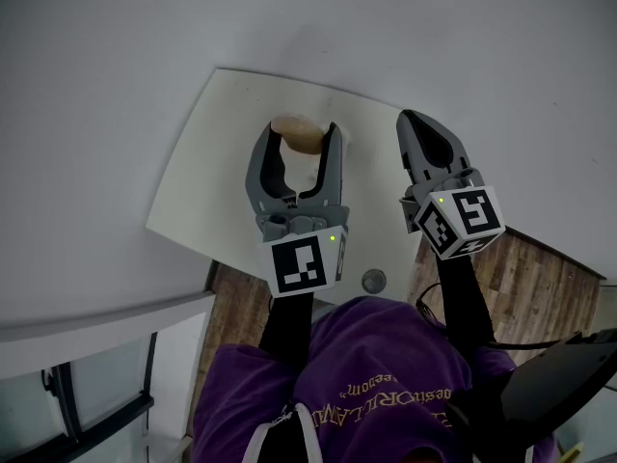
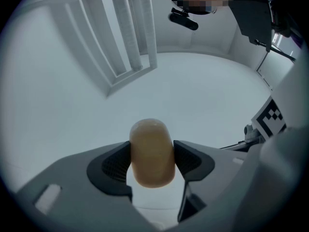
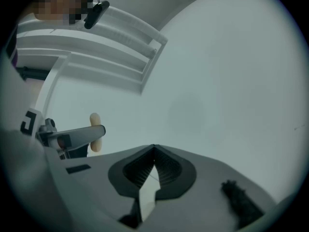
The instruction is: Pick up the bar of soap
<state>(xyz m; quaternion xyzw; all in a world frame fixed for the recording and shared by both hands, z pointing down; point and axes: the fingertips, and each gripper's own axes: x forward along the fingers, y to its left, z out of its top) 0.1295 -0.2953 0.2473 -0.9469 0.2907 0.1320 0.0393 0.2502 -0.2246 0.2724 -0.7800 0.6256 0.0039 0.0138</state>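
Soap bar (image 2: 152,153), smooth, tan and rounded, is clamped between the left gripper's (image 1: 302,135) ribbed black pads (image 2: 115,166) near the white tabletop's (image 1: 207,177) far edge. To its right, the right gripper's (image 3: 153,149) jaws meet, empty.

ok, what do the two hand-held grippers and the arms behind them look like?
The left hand-held gripper and right hand-held gripper are grey plastic with dark ribbed pads. Each carries a white cube with black square markers and a green light. Black sleeves, purple shirt.
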